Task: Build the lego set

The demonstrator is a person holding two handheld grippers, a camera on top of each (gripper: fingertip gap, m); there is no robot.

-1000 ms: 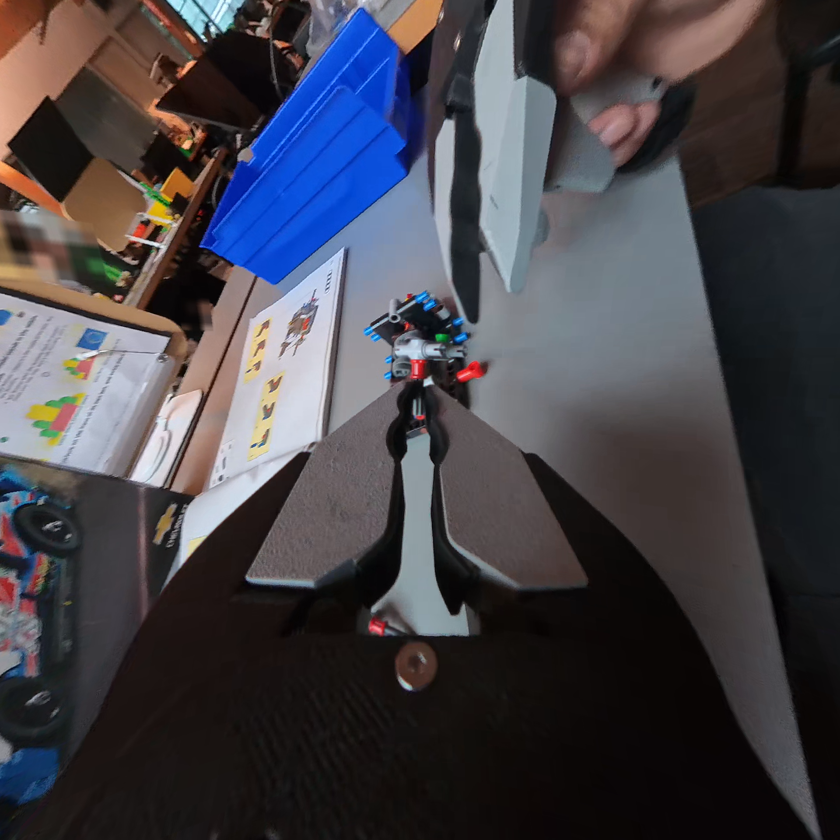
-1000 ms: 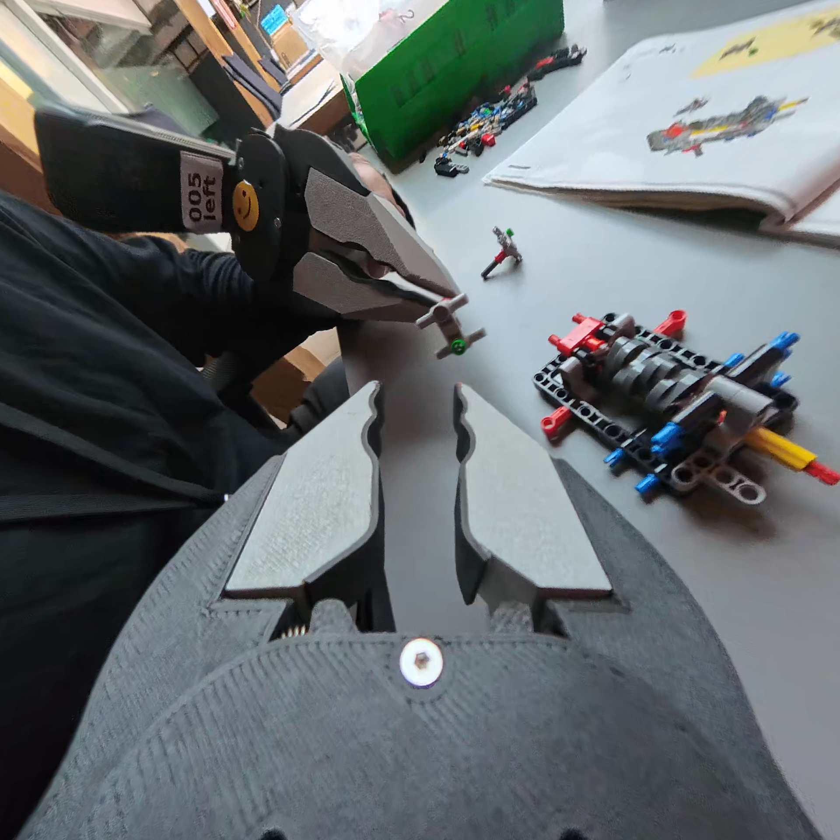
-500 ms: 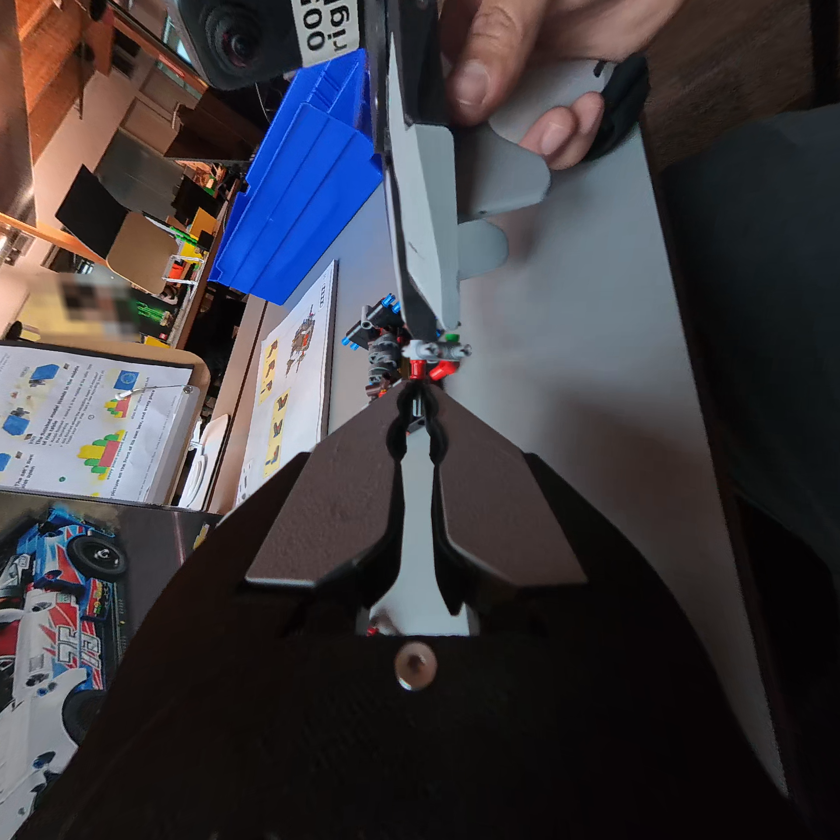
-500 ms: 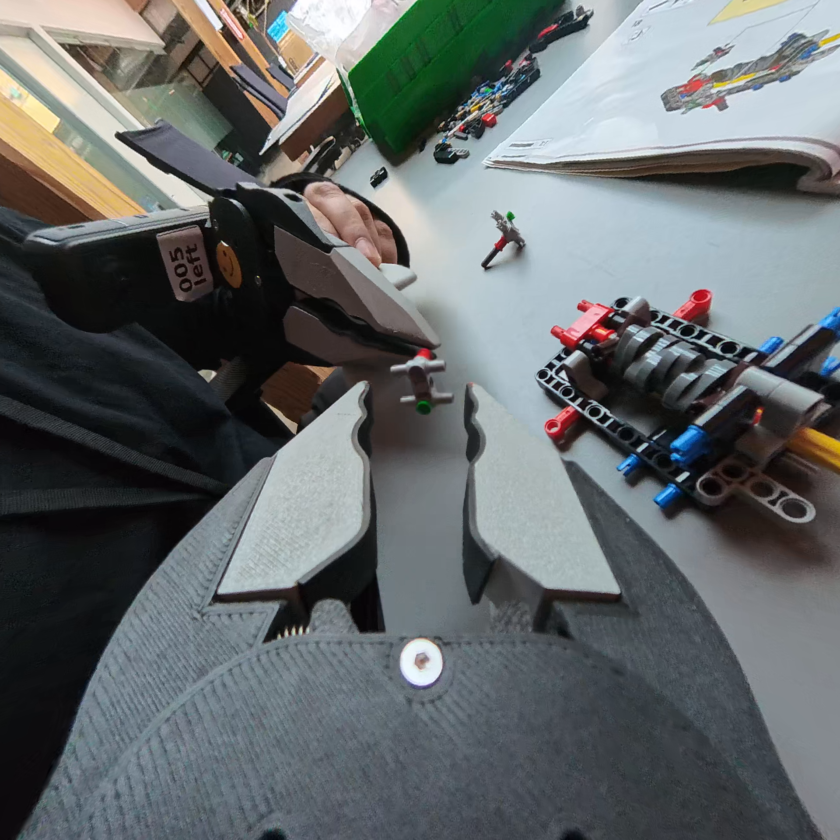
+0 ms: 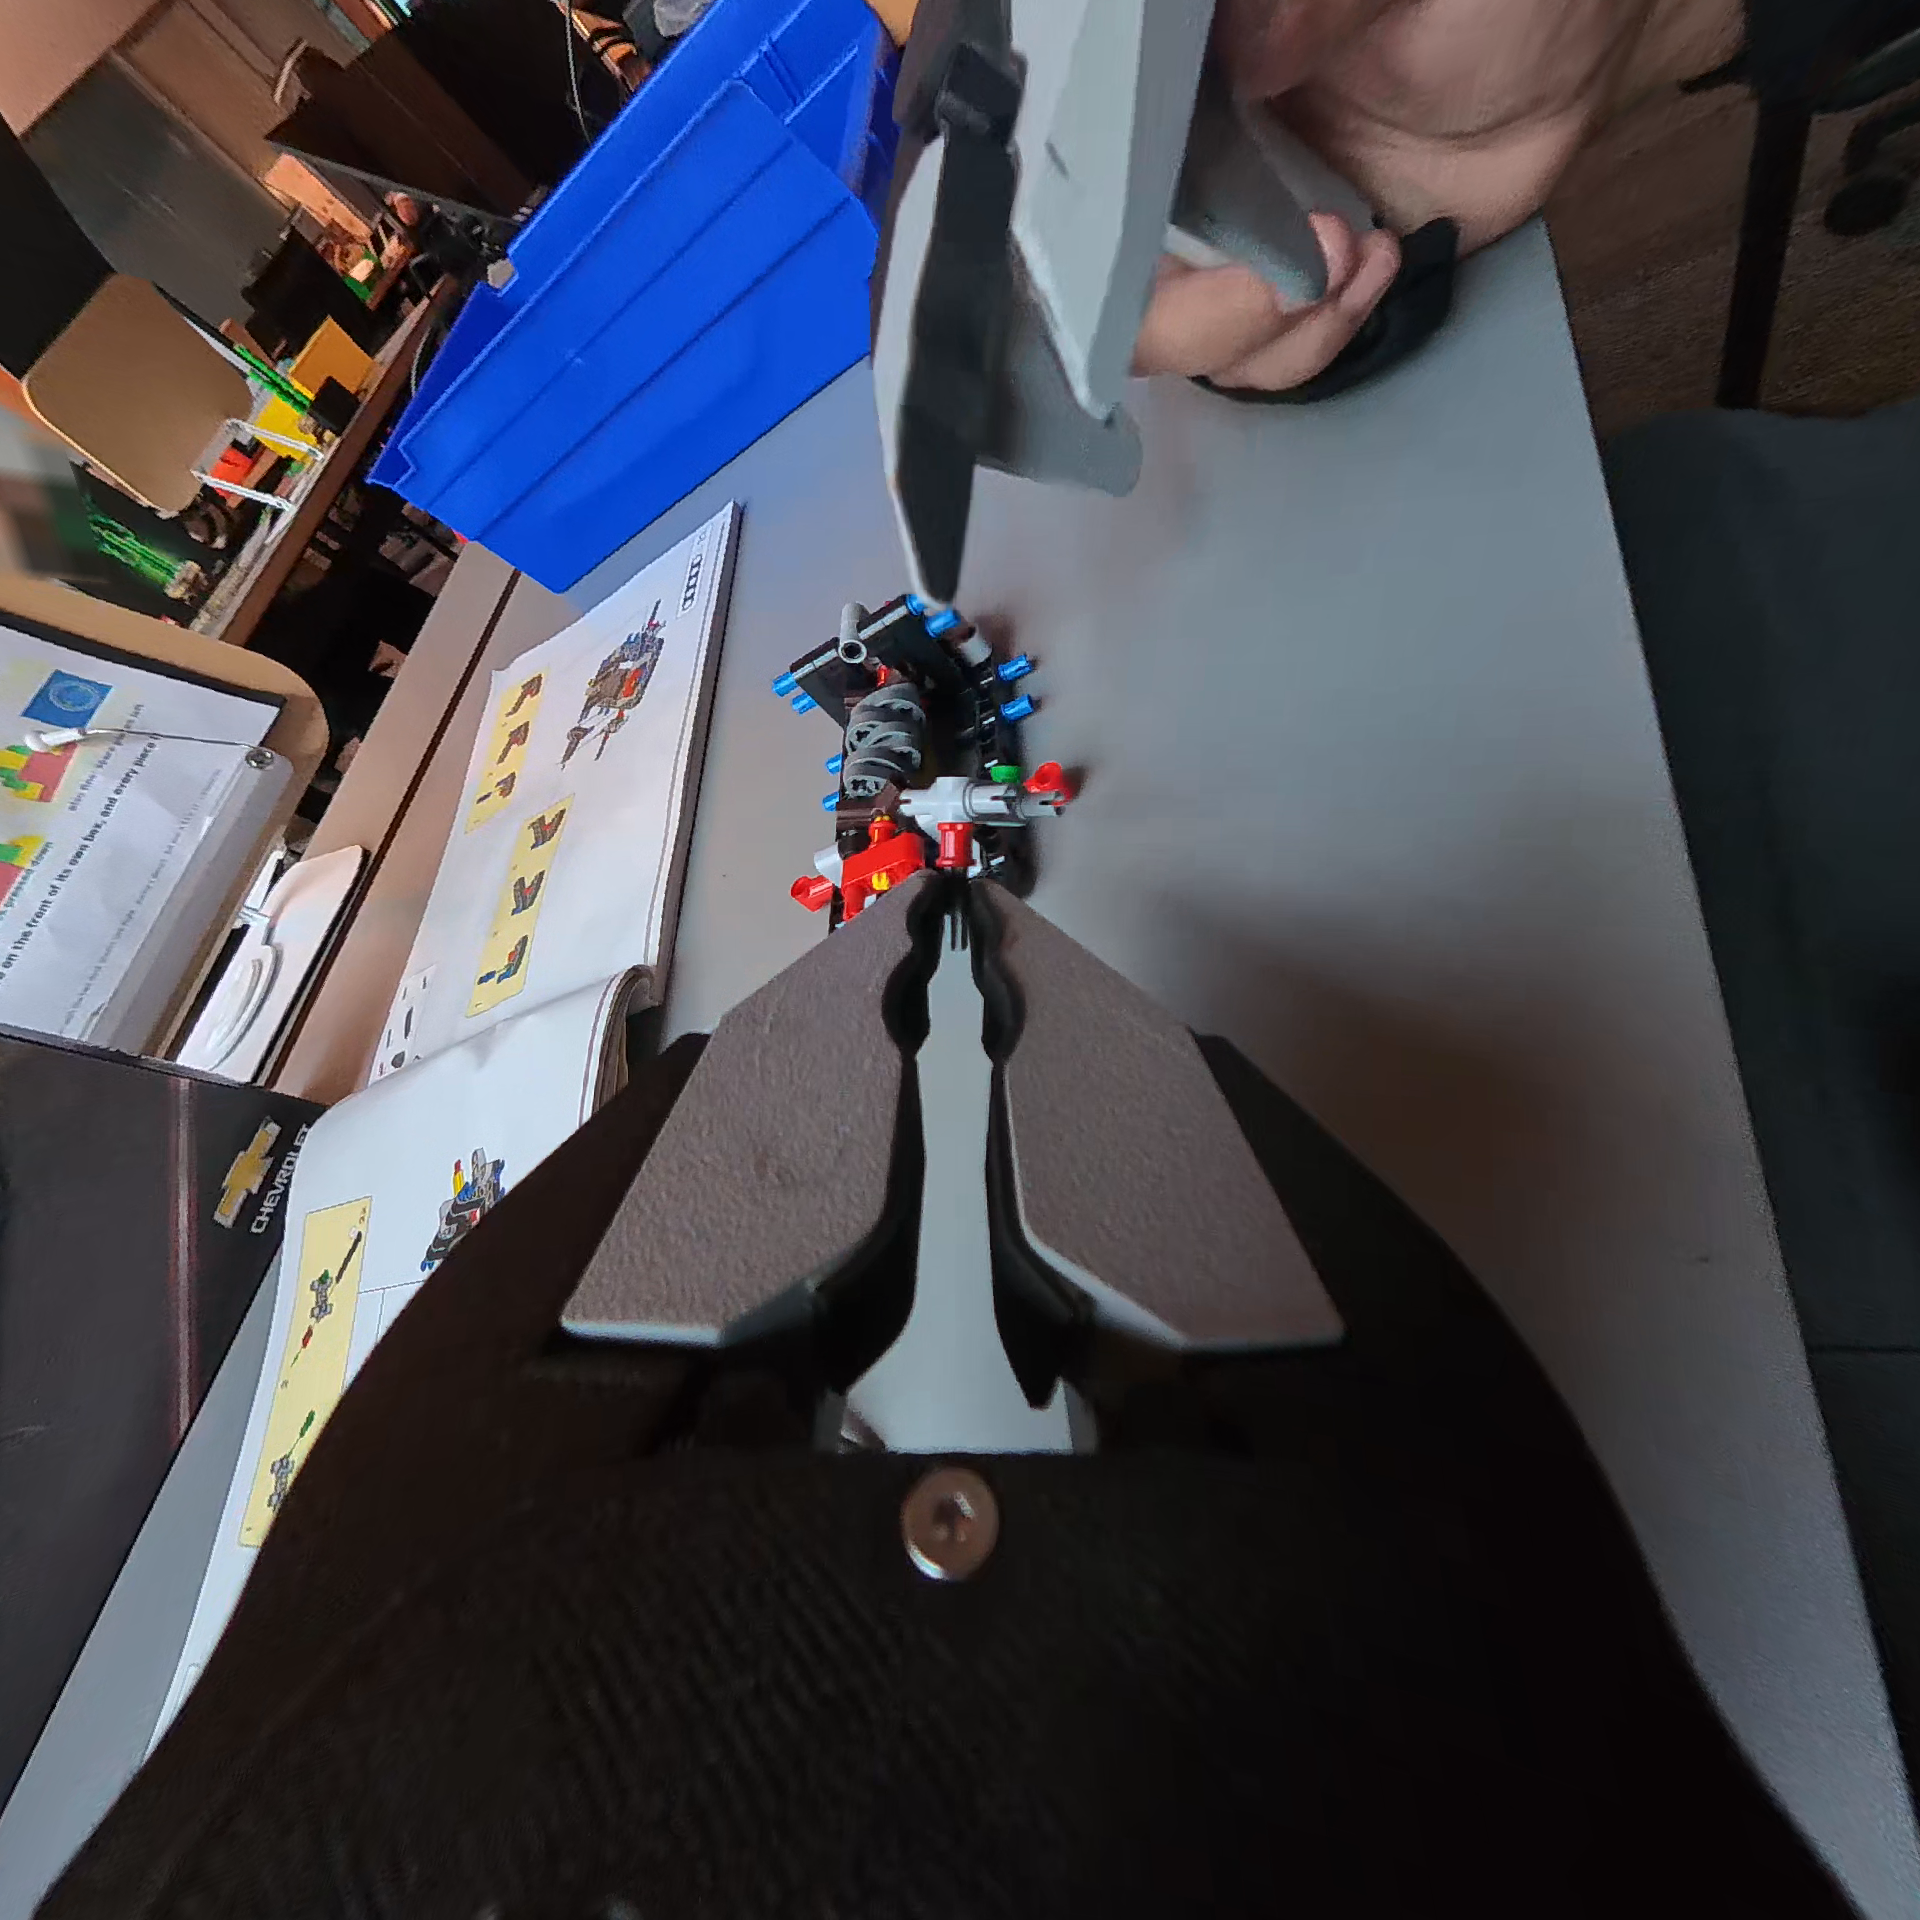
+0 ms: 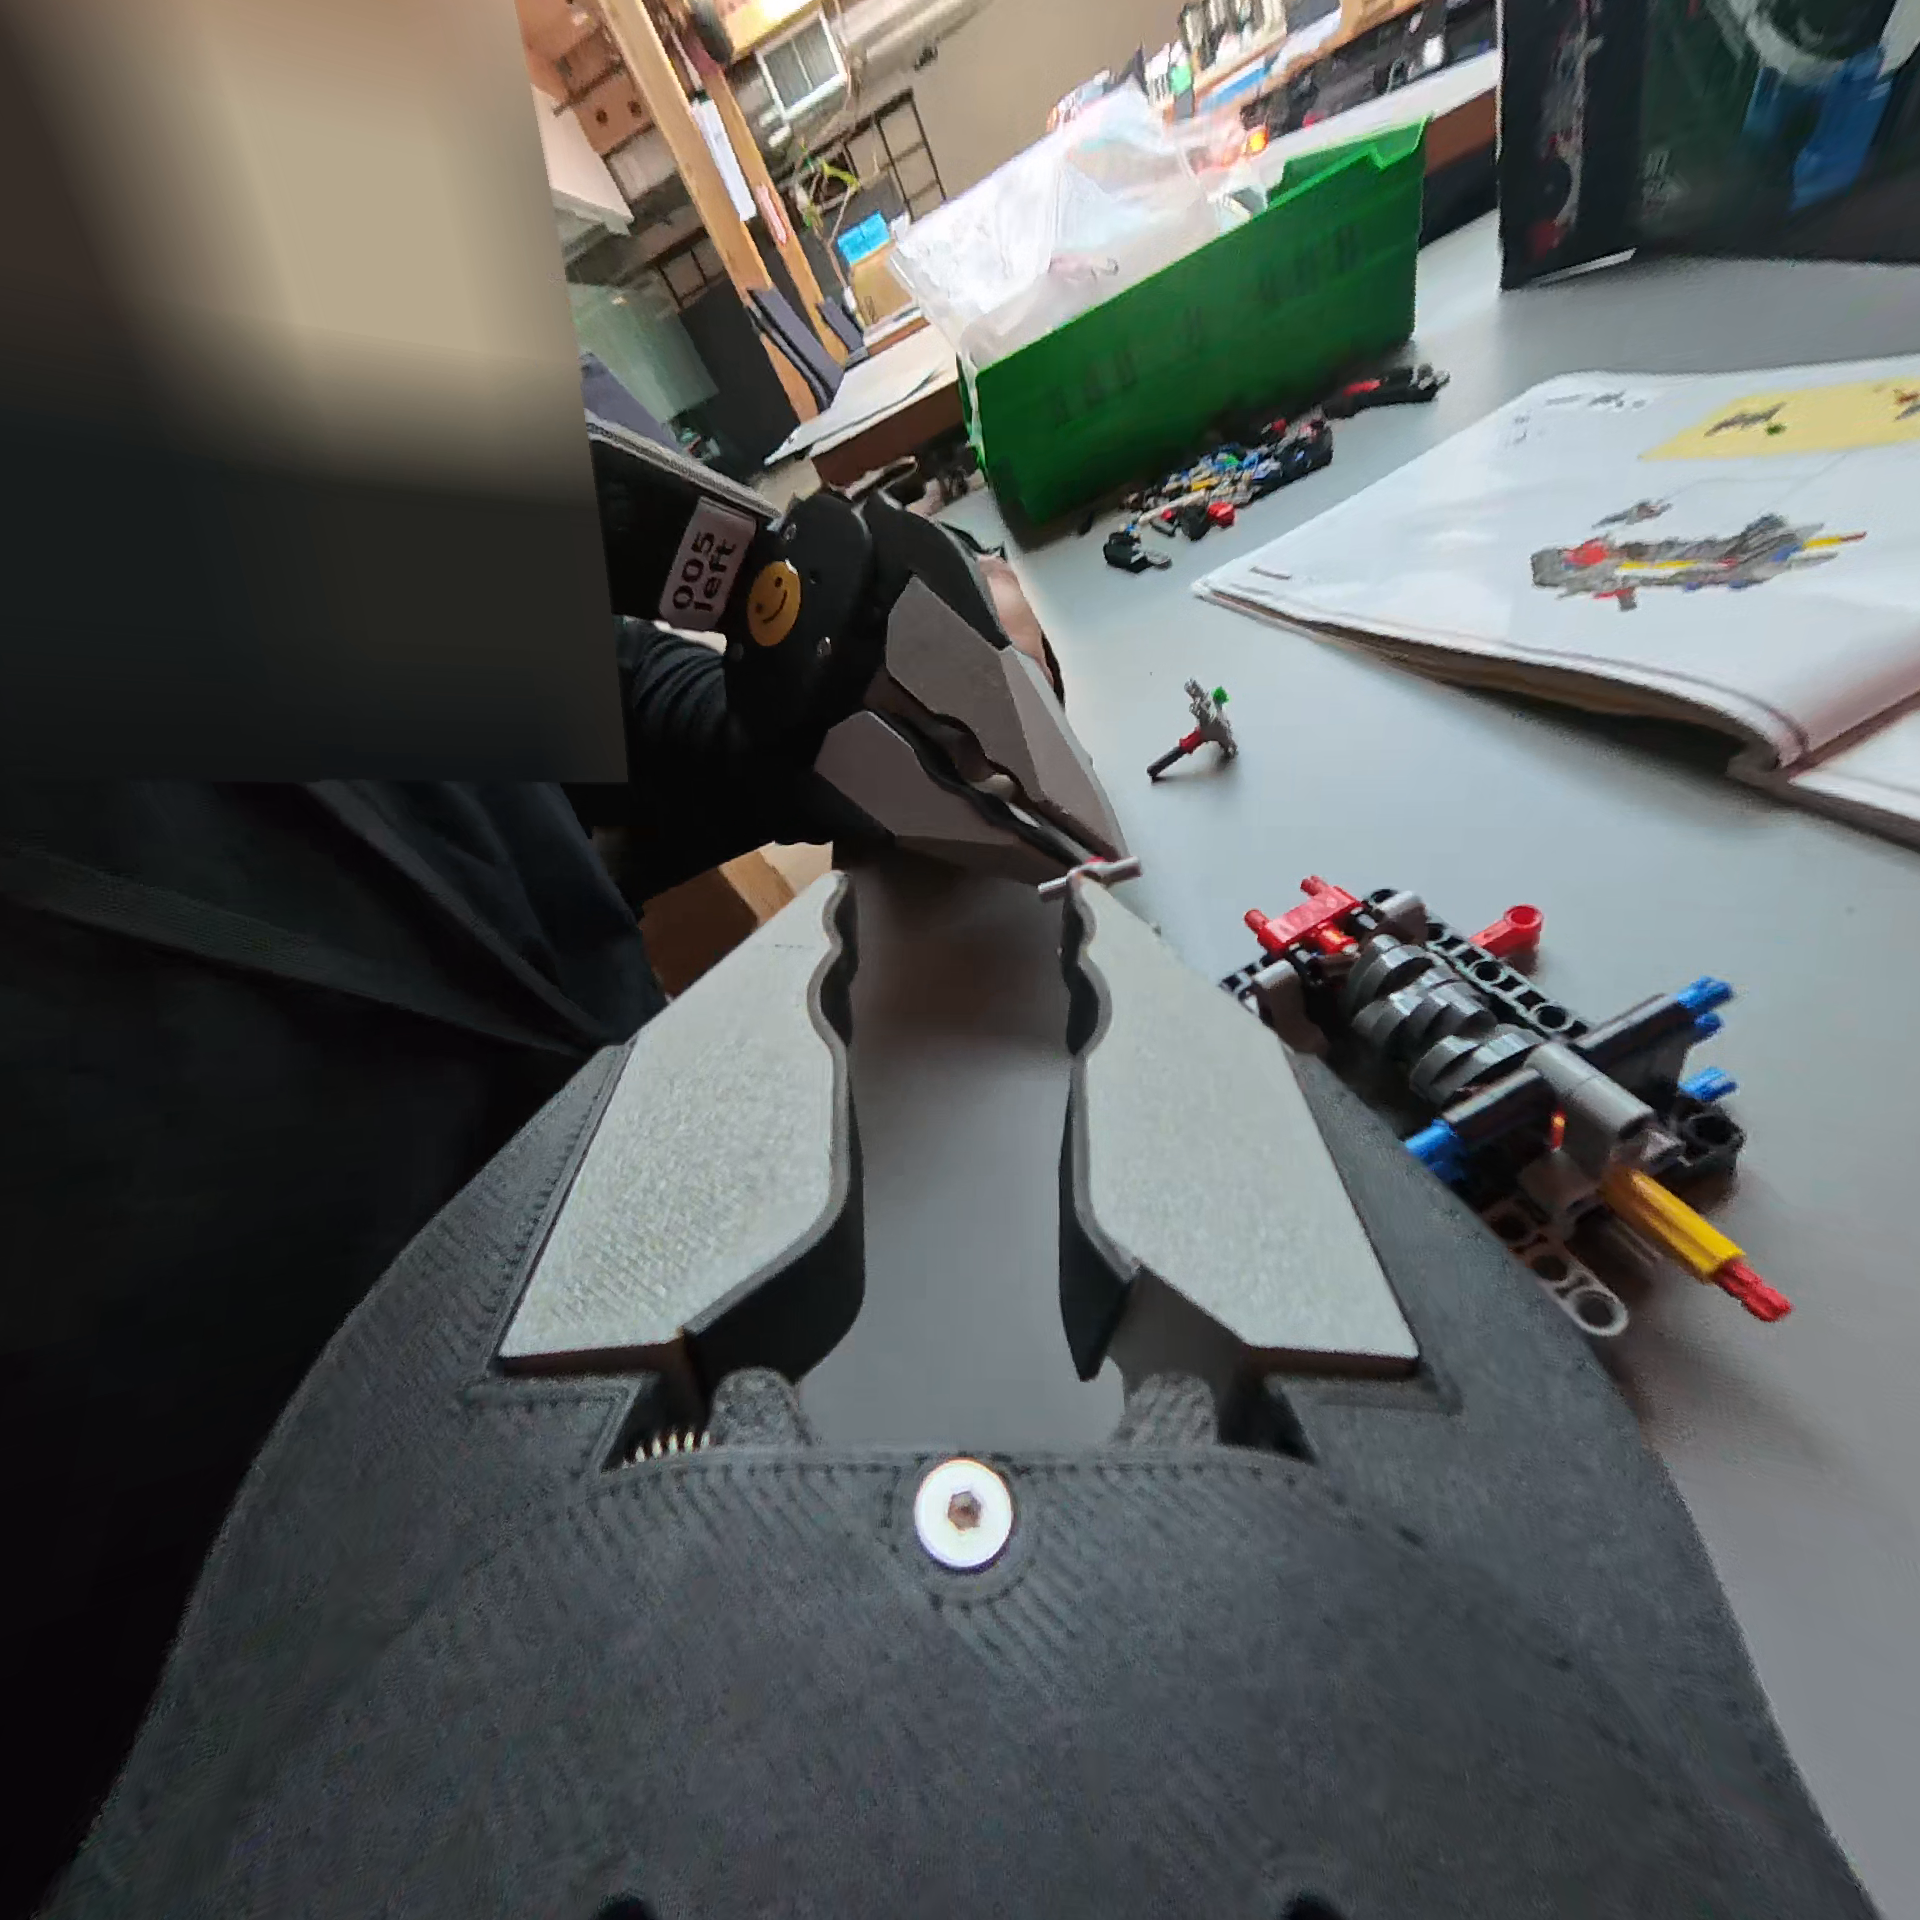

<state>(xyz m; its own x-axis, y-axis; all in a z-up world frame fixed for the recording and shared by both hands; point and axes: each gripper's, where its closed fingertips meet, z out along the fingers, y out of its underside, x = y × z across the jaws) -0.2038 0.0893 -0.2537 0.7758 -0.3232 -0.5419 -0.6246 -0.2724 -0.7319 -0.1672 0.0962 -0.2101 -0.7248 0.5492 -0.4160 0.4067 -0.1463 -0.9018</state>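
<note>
The left gripper [image 5: 951, 914] has its jaws closed down to a narrow slit on the black stem of a small cross-shaped piece [image 5: 971, 805], grey with a red collar and a green tip. From the left wrist view this piece sits in front of the near, red end of the half-built black frame [image 5: 914, 727], but whether it touches the frame cannot be told. In the right wrist view the left gripper [image 6: 1101, 857] is lifted off the desk [image 6: 1455, 790], and the small piece [image 6: 1091, 873] shows just at the tip of one finger of the right gripper [image 6: 956, 904], to the left of the frame.

The right gripper holds nothing; its jaws stand wide apart, with bare desk between them. In the left wrist view the right gripper [image 5: 935, 582] comes down from above with a hand [image 5: 1351, 187] around it, its tip close over the far, blue-pegged end of the frame.

The frame [image 6: 1496, 1070] lies flat on the desk, carrying grey gear-like parts along its middle, blue pegs along its sides, red parts at one end and a yellow and red rod at the other. A second small cross-shaped piece [image 6: 1195, 727] lies alone on the desk beyond the frame. Further off from the frame lie an open instruction booklet [image 6: 1610, 582], a heap of loose bricks [image 6: 1226, 488] and a green bin [image 6: 1195, 364]. In the left wrist view blue bins [image 5: 644, 332] stand beyond the frame, past the booklet [image 5: 582, 790].
</note>
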